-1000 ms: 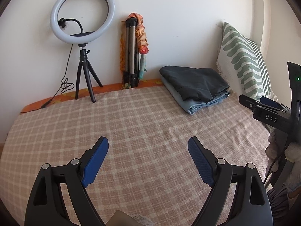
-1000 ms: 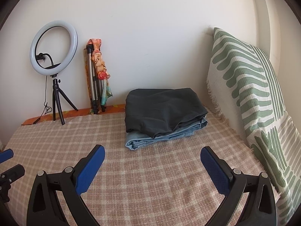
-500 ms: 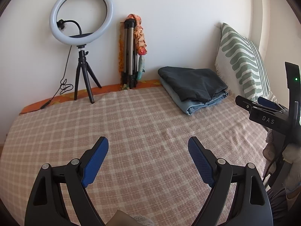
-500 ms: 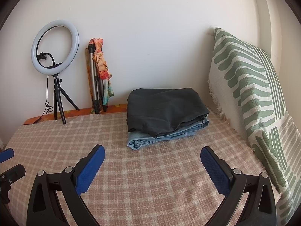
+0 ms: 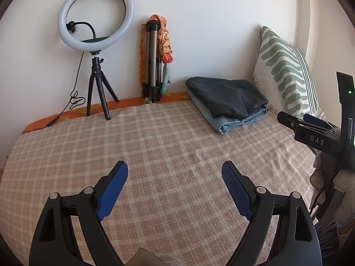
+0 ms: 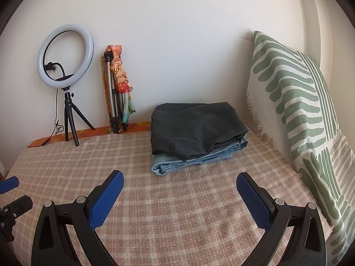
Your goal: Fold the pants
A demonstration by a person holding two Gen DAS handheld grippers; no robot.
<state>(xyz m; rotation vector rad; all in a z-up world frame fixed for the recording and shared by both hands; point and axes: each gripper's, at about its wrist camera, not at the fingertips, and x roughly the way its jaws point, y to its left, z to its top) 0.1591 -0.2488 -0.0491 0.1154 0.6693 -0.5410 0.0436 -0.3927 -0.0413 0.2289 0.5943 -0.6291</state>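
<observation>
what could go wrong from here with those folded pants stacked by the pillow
1. The dark pants lie askew on the jeans; grabbing the top pair may drag both and undo the folds.
2. The stack sits close to the pillow, so the right tongs may catch its fringe.
3. Both tongs, left too, are open over the blanket and could snag it.

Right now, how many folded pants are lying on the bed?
2, stacked near the pillow: dark pants on top, light blue jeans beneath them. More could be hidden inside the pile; I cannot tell.
</observation>
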